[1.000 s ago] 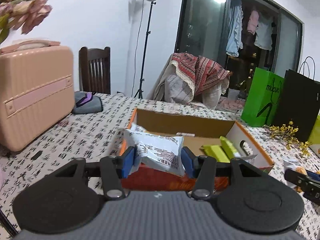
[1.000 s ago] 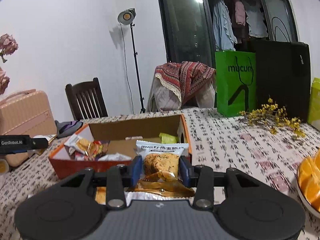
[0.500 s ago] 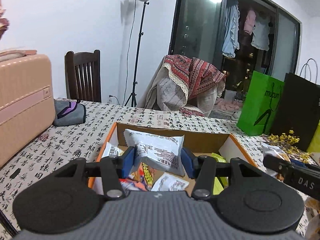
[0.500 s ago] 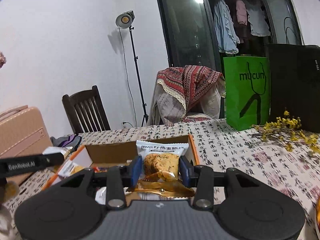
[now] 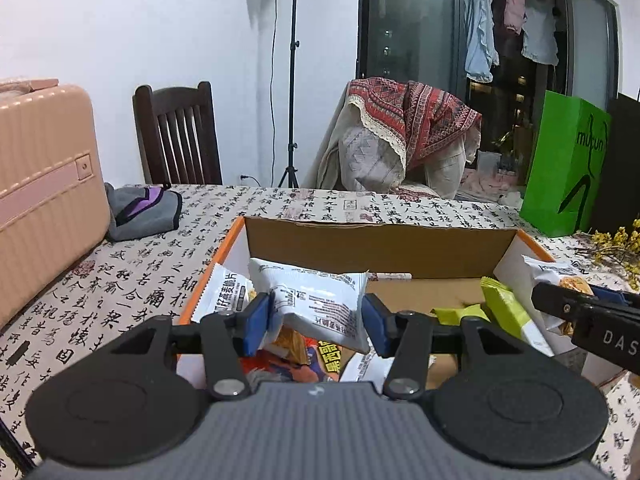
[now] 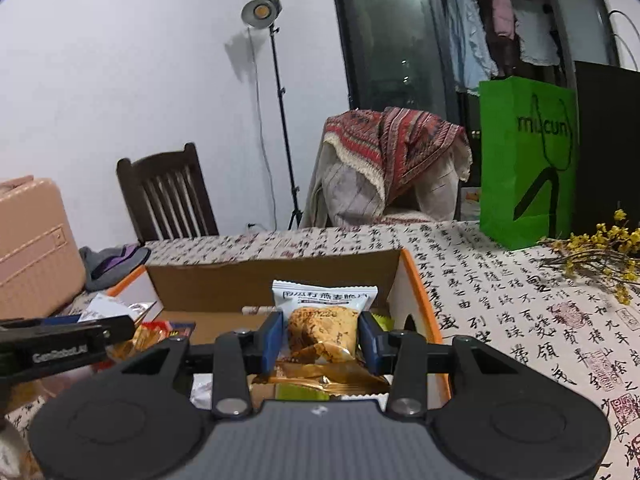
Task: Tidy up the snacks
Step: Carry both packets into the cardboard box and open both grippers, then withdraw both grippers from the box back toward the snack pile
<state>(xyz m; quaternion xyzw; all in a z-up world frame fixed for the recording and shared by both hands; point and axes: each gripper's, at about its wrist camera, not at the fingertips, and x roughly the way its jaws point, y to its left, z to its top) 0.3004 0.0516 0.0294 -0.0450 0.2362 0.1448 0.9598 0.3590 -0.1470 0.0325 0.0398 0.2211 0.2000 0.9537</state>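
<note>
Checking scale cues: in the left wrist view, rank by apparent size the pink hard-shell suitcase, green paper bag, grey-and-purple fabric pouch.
1. Pink hard-shell suitcase, partly cut off at the frame edge.
2. Green paper bag.
3. Grey-and-purple fabric pouch.
The suitcase sits nearer the camera, so its lead is exaggerated.

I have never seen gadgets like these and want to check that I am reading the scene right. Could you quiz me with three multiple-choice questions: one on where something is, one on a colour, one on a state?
1. Where is the tall green paper bag?
A. inside the carton
B. standing on the patterned tablecloth, beyond the carton's right end
C. hanging on the dark wooden chair

2. What colour is the rim of the open cardboard carton?
A. orange
B. blue
C. black

3. What is the right gripper doing?
A. standing open with nothing in it
B. clamped on a cup
C. clamped on a white snack packet showing an oat biscuit

Answers: 1 B, the bag stands upright on the cloth. 2 A, the carton's edges show orange. 3 C, both blue pads press the packet's sides.
</note>
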